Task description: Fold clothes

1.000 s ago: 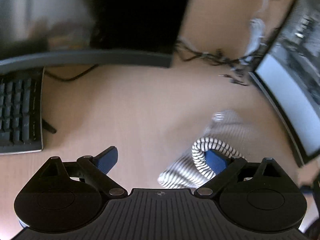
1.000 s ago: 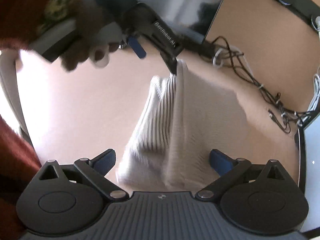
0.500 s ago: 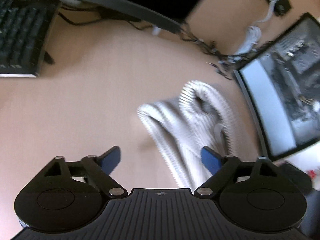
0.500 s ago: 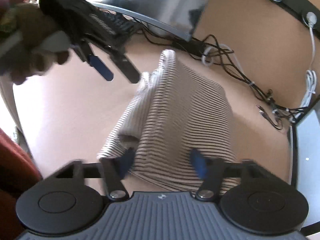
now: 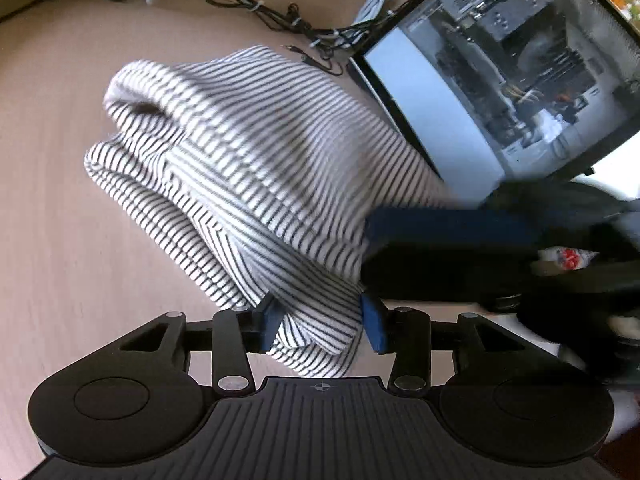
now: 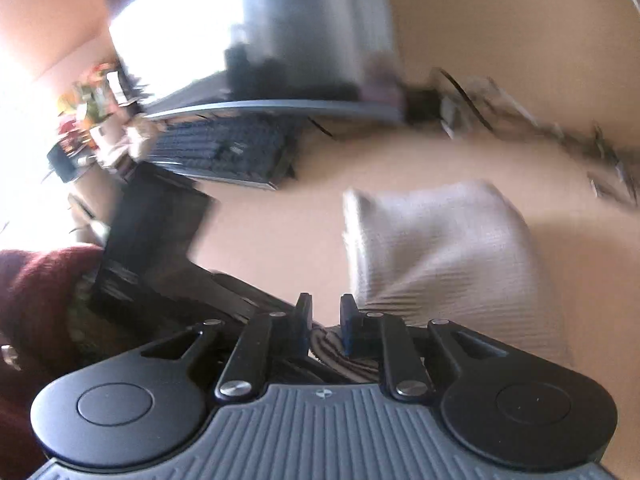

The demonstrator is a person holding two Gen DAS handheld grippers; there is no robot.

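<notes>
A white garment with thin dark stripes [image 5: 260, 152] lies bunched on the tan desk [image 5: 60, 240]. In the left wrist view, its near end hangs between the blue pads of my left gripper [image 5: 322, 322], which is shut on it. From the right, the right tool's blue finger [image 5: 448, 222] presses into the same cloth. The right wrist view is blurred. It shows my right gripper [image 6: 326, 322] narrowly shut on a striped fold, with the rest of the garment [image 6: 440, 240] spread beyond and to the right. The left tool's black body [image 6: 160, 240] sits close on the left.
A monitor [image 5: 500, 80] stands at the right of the desk, with tangled cables [image 5: 280, 12] behind the garment. A second monitor [image 6: 260, 40] and a dark keyboard [image 6: 224, 152] sit at the back left. A person's red sleeve [image 6: 36, 292] is at the near left.
Both grippers were open and have shut on the striped garment. The two tools have come close together at its near end. The right camera has swung left towards the keyboard.
</notes>
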